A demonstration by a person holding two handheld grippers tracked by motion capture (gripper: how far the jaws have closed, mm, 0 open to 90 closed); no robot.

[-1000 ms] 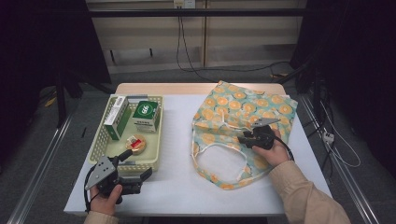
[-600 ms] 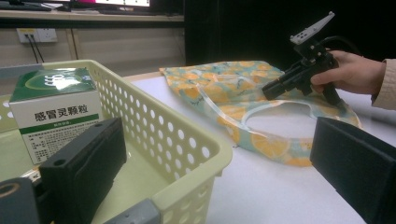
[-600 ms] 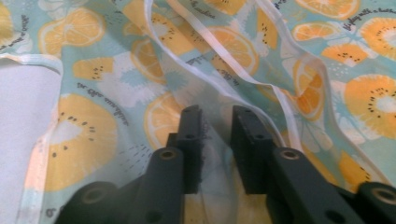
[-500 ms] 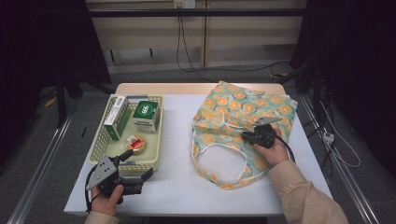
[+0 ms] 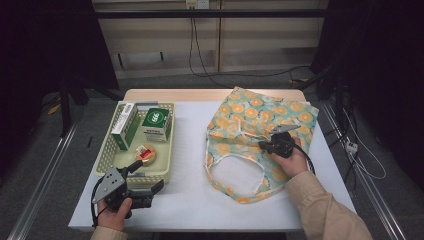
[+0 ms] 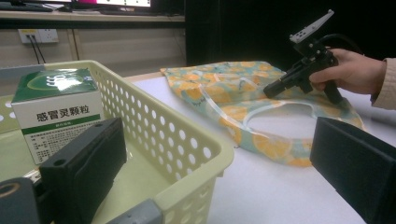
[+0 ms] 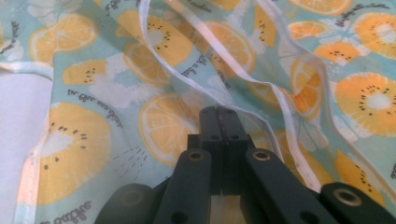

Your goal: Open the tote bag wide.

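Observation:
A cloth bag (image 5: 250,115) printed with orange slices lies flat on the right of the white table, its white-trimmed opening towards me. My right gripper (image 5: 264,147) rests its tips on the bag's upper layer (image 7: 154,116). Its jaws have just been closing and now stand pressed together, pinching a fold of the cloth beside a white strap (image 7: 285,107). My left gripper (image 5: 146,176) is open at the near left. In the left gripper view its jaws straddle the corner wall of the pale yellow basket (image 6: 187,140); one jaw is inside, the other over the table.
The basket (image 5: 112,160) holds a green-and-white medicine box (image 5: 155,122), a long green box (image 5: 125,130) and a small round red item (image 5: 146,153). Bare table lies between basket and bag. Cables hang behind the table's far edge.
The right gripper's jaws have closed on the bag's cloth. Both hands stay where they were.

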